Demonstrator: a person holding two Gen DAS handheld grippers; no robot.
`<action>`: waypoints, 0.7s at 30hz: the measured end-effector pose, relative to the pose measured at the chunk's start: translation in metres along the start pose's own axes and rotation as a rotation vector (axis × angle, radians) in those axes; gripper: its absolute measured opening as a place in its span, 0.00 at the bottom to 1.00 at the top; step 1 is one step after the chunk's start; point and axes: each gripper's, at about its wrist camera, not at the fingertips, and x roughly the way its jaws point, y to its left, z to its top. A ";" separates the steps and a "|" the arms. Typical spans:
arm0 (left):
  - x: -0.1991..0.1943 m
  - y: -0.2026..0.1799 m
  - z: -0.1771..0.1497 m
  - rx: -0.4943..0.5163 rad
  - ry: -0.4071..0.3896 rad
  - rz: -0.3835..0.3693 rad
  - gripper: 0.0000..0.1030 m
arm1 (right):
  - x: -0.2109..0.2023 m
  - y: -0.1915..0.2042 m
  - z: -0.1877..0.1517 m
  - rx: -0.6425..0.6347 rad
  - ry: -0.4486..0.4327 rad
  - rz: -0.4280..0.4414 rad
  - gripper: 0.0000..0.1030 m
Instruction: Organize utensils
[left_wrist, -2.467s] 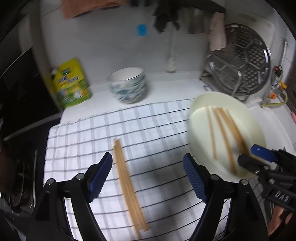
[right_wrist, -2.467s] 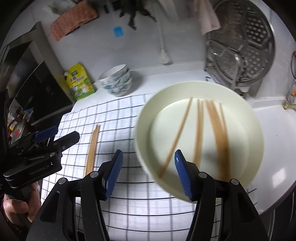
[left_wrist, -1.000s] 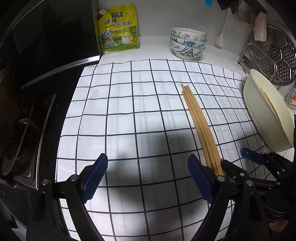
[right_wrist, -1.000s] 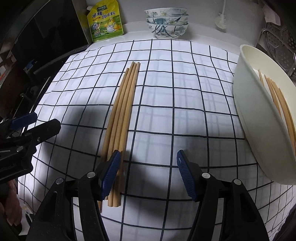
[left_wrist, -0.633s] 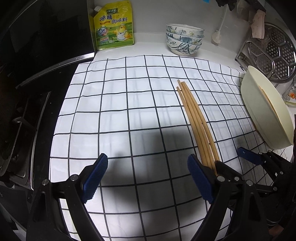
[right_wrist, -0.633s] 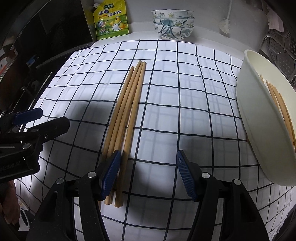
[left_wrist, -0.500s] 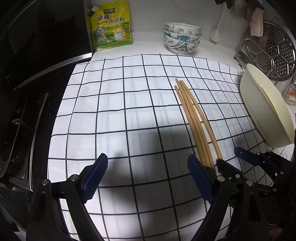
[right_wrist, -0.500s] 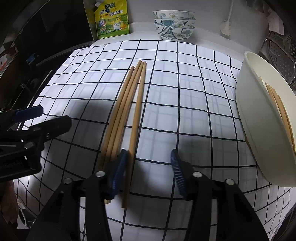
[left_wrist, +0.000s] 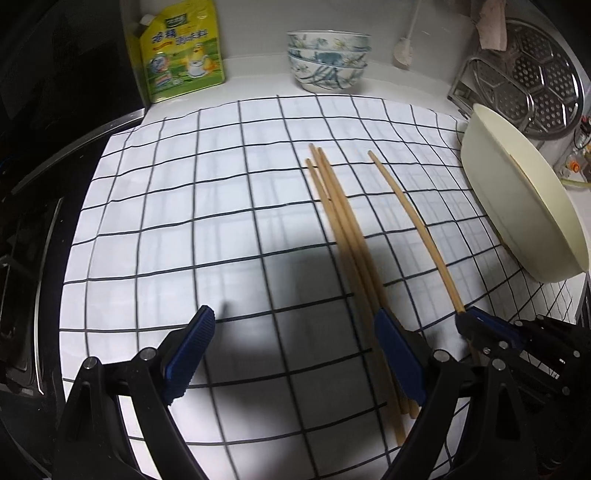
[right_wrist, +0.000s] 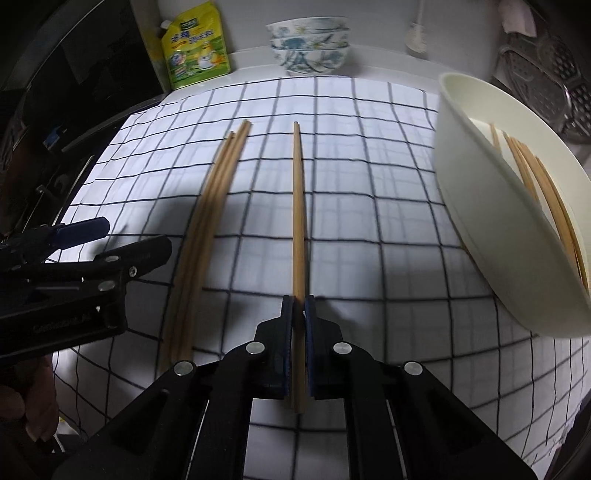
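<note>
The right hand-held gripper (right_wrist: 298, 306) has just been closing and now pinches one chopstick (right_wrist: 298, 206) by its near end, apart from the other three chopsticks (right_wrist: 207, 221), which lie together on the checked cloth (right_wrist: 369, 229) to its left. The left hand-held gripper (left_wrist: 295, 354) hangs spread wide over the cloth's near part, with nothing between its pads. At the right a cream bowl (right_wrist: 480, 206) holds more chopsticks. Stacked patterned bowls (left_wrist: 328, 61) and a yellow pouch (left_wrist: 183, 51) stand at the table's far edge.

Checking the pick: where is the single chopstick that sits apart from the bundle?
In the right wrist view the single chopstick is clamped in the right gripper, between the chopstick bundle leftward and the cream bowl rightward.
</note>
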 end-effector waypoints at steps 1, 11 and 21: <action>0.001 -0.001 0.000 0.002 0.000 -0.002 0.84 | -0.001 -0.002 -0.002 0.007 0.000 -0.002 0.06; 0.011 -0.004 -0.004 0.016 0.006 0.042 0.88 | -0.007 -0.007 -0.004 0.021 0.002 -0.013 0.17; 0.015 -0.009 -0.001 0.022 0.007 0.084 0.91 | -0.010 -0.010 -0.001 0.030 -0.017 -0.022 0.28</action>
